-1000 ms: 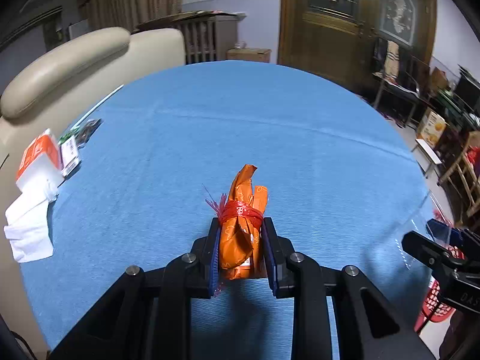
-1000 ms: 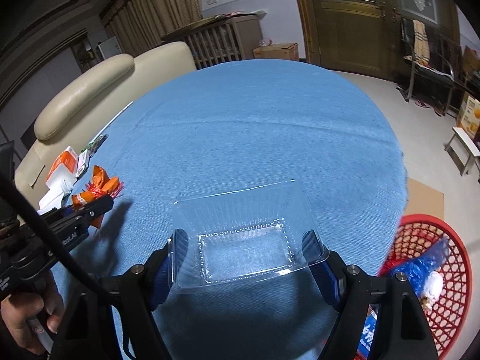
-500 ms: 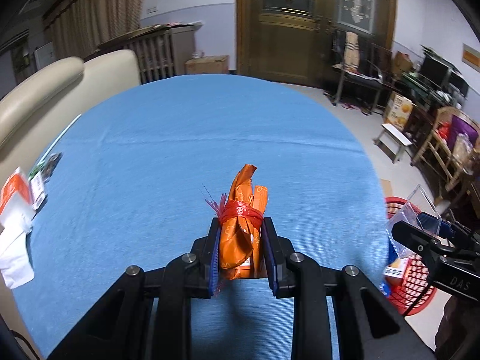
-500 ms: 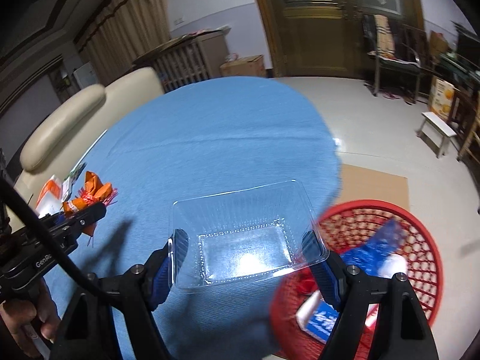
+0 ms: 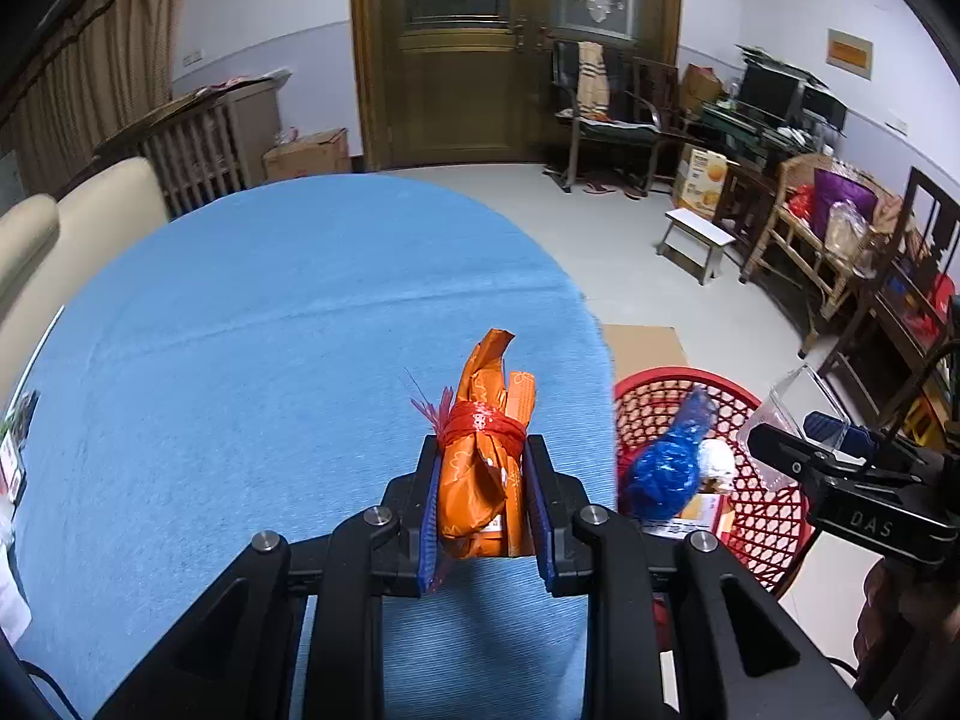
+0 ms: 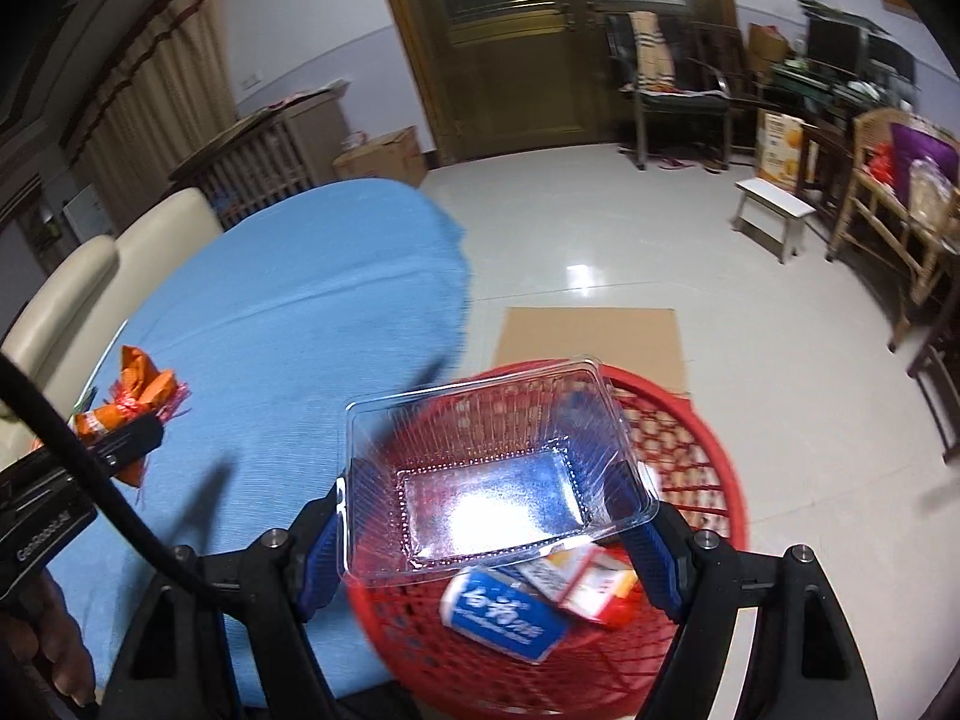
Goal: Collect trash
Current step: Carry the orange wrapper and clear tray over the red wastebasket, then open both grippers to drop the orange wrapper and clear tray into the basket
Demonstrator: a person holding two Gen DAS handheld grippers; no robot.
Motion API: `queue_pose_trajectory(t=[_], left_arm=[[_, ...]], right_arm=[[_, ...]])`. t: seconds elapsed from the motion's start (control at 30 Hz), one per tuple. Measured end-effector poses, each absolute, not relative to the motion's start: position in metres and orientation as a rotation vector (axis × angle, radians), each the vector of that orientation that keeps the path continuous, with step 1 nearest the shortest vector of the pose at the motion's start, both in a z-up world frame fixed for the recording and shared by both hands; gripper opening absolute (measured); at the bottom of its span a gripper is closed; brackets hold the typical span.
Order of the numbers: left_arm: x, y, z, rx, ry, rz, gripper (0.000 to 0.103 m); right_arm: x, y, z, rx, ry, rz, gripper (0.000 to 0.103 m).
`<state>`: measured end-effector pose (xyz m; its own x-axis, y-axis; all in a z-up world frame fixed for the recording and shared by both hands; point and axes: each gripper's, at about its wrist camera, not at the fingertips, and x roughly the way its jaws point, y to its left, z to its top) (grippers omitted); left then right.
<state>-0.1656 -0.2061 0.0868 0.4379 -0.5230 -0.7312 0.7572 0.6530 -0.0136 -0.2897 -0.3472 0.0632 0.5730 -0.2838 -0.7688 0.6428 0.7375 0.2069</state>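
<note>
My left gripper (image 5: 483, 498) is shut on an orange wrapper bundle (image 5: 486, 462) tied with red string, held above the blue table (image 5: 240, 372) near its right edge. The bundle also shows in the right wrist view (image 6: 129, 402). My right gripper (image 6: 492, 522) is shut on a clear plastic tray (image 6: 492, 468) and holds it over the red mesh basket (image 6: 708, 480). The basket (image 5: 648, 396) stands on the floor right of the table and holds a blue bag (image 5: 672, 462) and small packages (image 6: 510, 612). The tray shows at the right of the left wrist view (image 5: 804, 408).
A cream sofa (image 5: 72, 222) lies behind the table on the left. A flat cardboard sheet (image 6: 588, 342) lies on the floor beyond the basket. A small white stool (image 5: 696, 234), chairs and cluttered shelves (image 5: 840, 240) stand at the right.
Both grippers have swung right, off the table's middle. The clear tray now hangs over the red basket, and the orange bundle has neared the table's right edge.
</note>
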Motion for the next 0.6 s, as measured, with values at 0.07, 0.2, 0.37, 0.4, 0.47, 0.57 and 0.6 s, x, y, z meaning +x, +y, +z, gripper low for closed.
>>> queue_pose_trajectory(t=[0.07,0.2,0.37,0.4,0.47,0.57,0.6], left_arm=[[-0.169,-0.211,0.088,0.348,0.772,-0.833,0.027],[-0.178,-0.222,0.089,0.362,0.772,-0.859,0.027],[-0.186,-0.232,0.092,0.380,0.767,-0.885,0.027],[-0.187,-0.233,0.092,0.383,0.768,-0.887,0.027],[-0.188,-0.236,0.091,0.387,0.770,-0.893,0.027],[-0.191,-0.239,0.091,0.394,0.770,-0.901,0.027],[-0.192,-0.241,0.091,0.395,0.773,-0.904,0.027]], right_arm=[[-0.296,-0.353,0.063,0.512,0.788,-0.587,0.081],[-0.305,-0.359,0.059,0.524,0.799,-0.601,0.081],[-0.315,-0.364,0.045,0.554,0.840,-0.615,0.083],[-0.317,-0.363,0.043,0.561,0.849,-0.619,0.083],[-0.319,-0.367,0.034,0.588,0.893,-0.618,0.084],[-0.328,-0.369,0.032,0.599,0.890,-0.629,0.086],[-0.329,-0.370,0.033,0.601,0.883,-0.633,0.086]])
